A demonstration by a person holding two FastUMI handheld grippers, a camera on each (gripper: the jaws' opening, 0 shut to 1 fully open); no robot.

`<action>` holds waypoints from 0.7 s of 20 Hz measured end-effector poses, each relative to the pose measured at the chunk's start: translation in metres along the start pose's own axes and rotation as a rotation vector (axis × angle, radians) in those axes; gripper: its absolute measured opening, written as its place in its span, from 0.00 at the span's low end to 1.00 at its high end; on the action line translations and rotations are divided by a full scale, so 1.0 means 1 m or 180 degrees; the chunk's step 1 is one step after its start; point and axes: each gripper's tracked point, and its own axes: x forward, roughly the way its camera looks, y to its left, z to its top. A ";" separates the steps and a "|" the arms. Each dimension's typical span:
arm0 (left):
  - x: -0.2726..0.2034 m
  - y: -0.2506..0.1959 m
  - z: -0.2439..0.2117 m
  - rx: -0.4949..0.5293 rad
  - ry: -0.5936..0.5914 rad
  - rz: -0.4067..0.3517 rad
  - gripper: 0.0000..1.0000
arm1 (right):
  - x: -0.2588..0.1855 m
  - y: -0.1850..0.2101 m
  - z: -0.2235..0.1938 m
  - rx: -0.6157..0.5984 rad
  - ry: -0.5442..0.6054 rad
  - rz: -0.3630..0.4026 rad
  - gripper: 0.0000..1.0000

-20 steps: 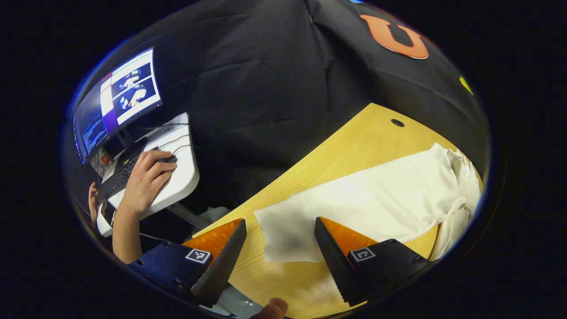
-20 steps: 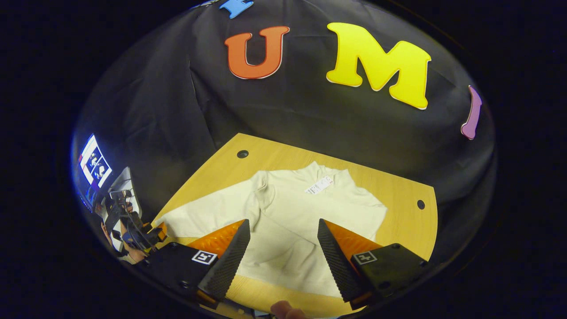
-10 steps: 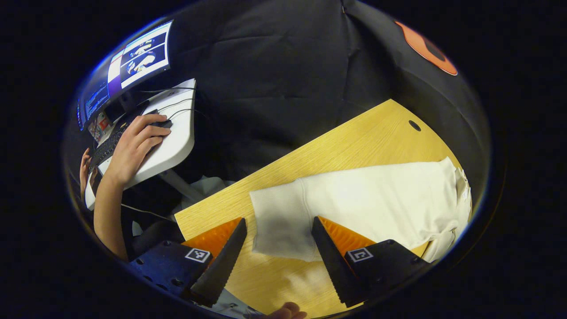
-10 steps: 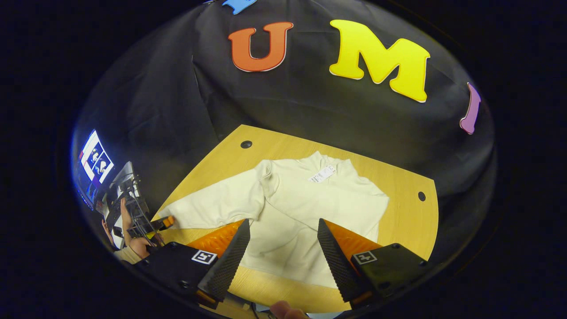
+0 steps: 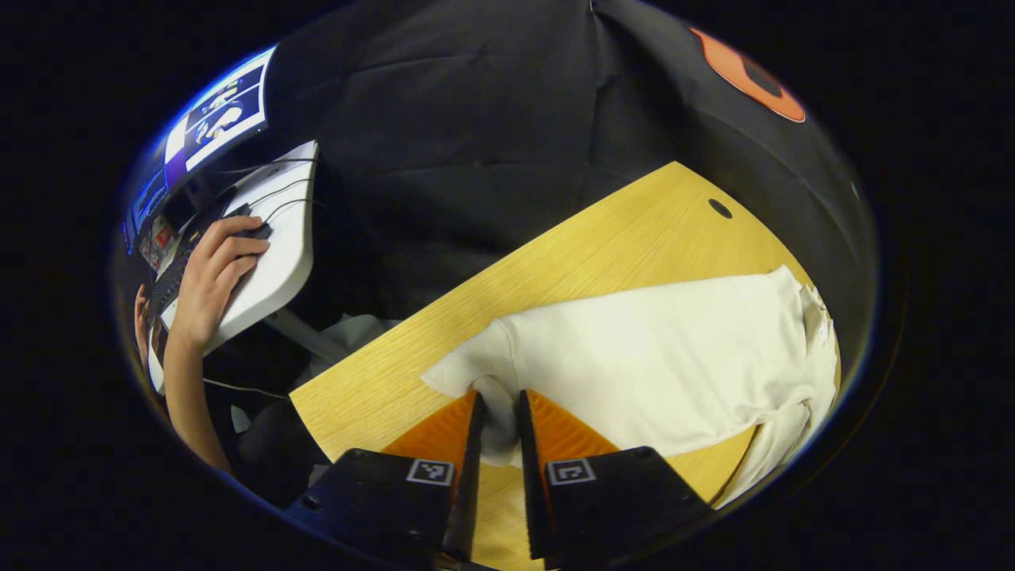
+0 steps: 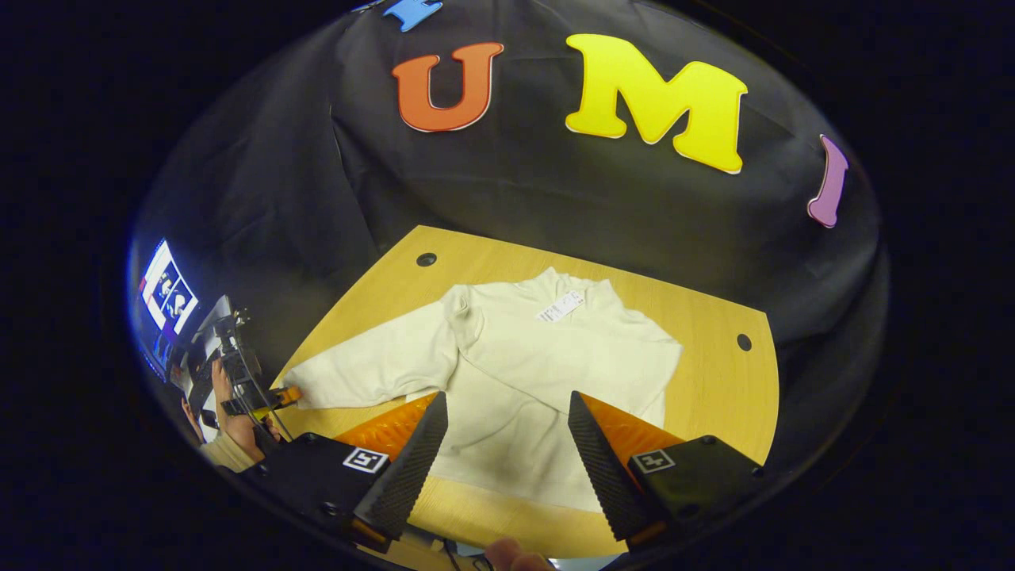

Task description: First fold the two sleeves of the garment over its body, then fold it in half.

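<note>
Tabletop [image 6: 714, 333]: pale wood, rounded corners, set against the booth's black cloth wall [image 6: 515, 198]. Three dark round holes counted in it in the right gripper view, one near the far left corner, one near the right edge, none covered. Beyond the left edge stands a white side desk [image 5: 281, 230] with a lit monitor [image 5: 210, 127]; a person's hand [image 5: 210, 274] rests on a mouse there.

One cream garment [image 6: 539, 373] lies spread mid-tabletop, collar toward the wall, a white tag [image 6: 561, 305] at the neck. Its left sleeve [image 6: 373, 369] stretches toward the left edge. The right sleeve appears folded across the body; hard to make out. Hem partly hidden behind the right gripper's fingers.

Left gripper [image 5: 498, 412]: fingers nearly together, pinching the cuff [image 5: 496, 400] of the left sleeve near the left edge. Right gripper [image 6: 507, 440]: jaws wide apart, above the garment's lower body, gripping nothing. Contact with cloth cannot be told.
</note>
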 end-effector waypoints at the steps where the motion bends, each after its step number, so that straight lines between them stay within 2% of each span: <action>1: 0.001 0.000 0.000 -0.0020 0.0010 0.0001 0.25 | -0.001 -0.003 -0.003 0.0013 0.0008 0.0005 0.94; 6: -0.002 -0.003 0.003 -0.0145 0.0087 -0.0034 0.08 | -0.004 -0.024 -0.005 0.0062 -0.0021 -0.0015 0.95; 9: -0.011 -0.004 0.008 -0.0114 0.0078 0.0017 0.06 | -0.005 -0.034 -0.007 0.0111 -0.0024 -0.0014 0.95; 14: -0.043 -0.028 0.032 0.0001 -0.0043 -0.0055 0.05 | -0.009 -0.043 -0.008 0.0137 -0.0048 0.0057 0.95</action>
